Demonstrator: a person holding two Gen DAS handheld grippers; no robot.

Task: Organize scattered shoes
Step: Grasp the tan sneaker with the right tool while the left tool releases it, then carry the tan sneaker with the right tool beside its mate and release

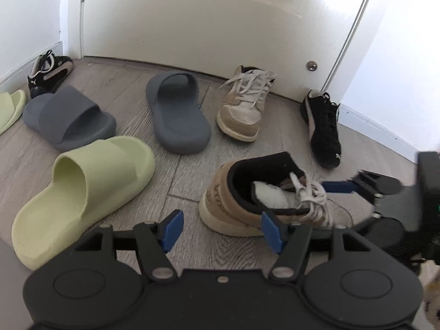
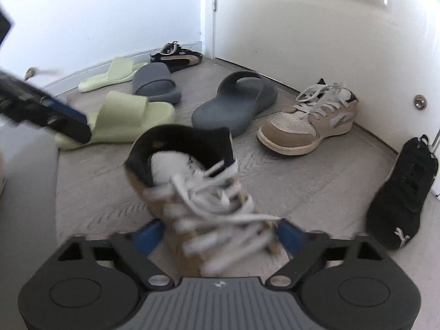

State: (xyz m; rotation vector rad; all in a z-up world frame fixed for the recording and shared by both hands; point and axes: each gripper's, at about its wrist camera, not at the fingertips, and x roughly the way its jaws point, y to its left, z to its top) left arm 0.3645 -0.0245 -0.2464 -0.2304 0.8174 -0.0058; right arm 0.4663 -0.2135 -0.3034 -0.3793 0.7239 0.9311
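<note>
Your right gripper [image 2: 217, 236] stands wide around the near tan sneaker [image 2: 192, 181], unclamped; left gripper [image 1: 222, 229] hangs apart, empty; next, carry it beside its mate [image 2: 310, 121].

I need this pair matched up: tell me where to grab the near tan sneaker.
Grip the tan sneaker across its padded heel collar, coming down from above. It stands upright with the collar open on top, firmer than the loose laces, which would slip.
</note>
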